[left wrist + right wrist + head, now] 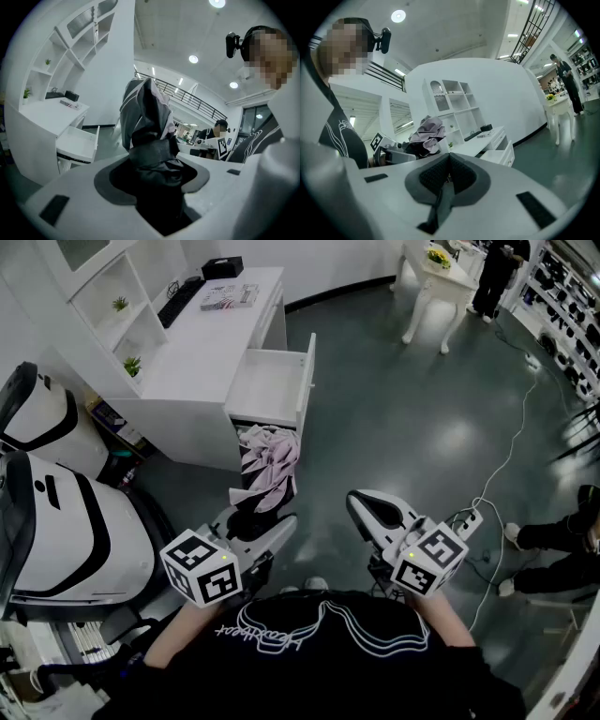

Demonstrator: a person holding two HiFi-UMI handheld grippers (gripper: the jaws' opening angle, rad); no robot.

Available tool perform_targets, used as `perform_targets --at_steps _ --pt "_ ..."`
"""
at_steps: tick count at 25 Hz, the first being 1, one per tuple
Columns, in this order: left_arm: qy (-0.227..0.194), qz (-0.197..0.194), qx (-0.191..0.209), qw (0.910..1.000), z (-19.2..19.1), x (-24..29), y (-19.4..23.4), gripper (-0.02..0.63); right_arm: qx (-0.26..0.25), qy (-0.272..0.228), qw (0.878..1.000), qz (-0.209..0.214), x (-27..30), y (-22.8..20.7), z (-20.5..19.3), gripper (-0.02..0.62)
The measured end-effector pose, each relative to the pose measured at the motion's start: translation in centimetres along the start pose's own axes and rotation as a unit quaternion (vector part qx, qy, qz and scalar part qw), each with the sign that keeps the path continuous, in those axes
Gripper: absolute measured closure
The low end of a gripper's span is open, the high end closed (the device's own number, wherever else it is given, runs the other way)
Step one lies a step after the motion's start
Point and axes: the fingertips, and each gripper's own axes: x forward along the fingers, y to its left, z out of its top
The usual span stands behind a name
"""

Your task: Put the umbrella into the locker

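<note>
Head view: left hand-held gripper (261, 529) clamps the umbrella (269, 463), right hand-held gripper (366, 510) is together, empty. Keep the grip firm and aim for the drawer (267, 382) at 12 o'clock.

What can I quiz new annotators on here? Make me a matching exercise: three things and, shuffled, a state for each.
Things:
1. umbrella
2. desk drawer
3. right gripper

States:
A. jaws together, nothing between them
B. clamped in the left gripper
C. pulled open

Pairs: 1-B, 2-C, 3-A
</note>
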Motion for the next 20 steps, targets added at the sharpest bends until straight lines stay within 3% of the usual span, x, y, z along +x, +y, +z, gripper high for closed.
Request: perform_targets --at_steps 12,16,20 --pt "-0.031 -0.005 0.017 0.9994 0.6 2.4 -2.6 0.388 -0.046 -0.01 0.999 0.002 -3.8 -1.1 1.7 0.592" --pt "-0.03 -0.006 0.023 0.9993 0.6 3.3 -3.1 0.388 -0.072 -0.017 0.997 0.009 -4.5 -1.1 2.0 0.592" --pt "-0.024 -0.004 0.017 0.9996 0.7 4.0 -2.2 0.388 -0.067 -0.011 0.998 -0.004 -4.3 -2.3 1.6 0.592"
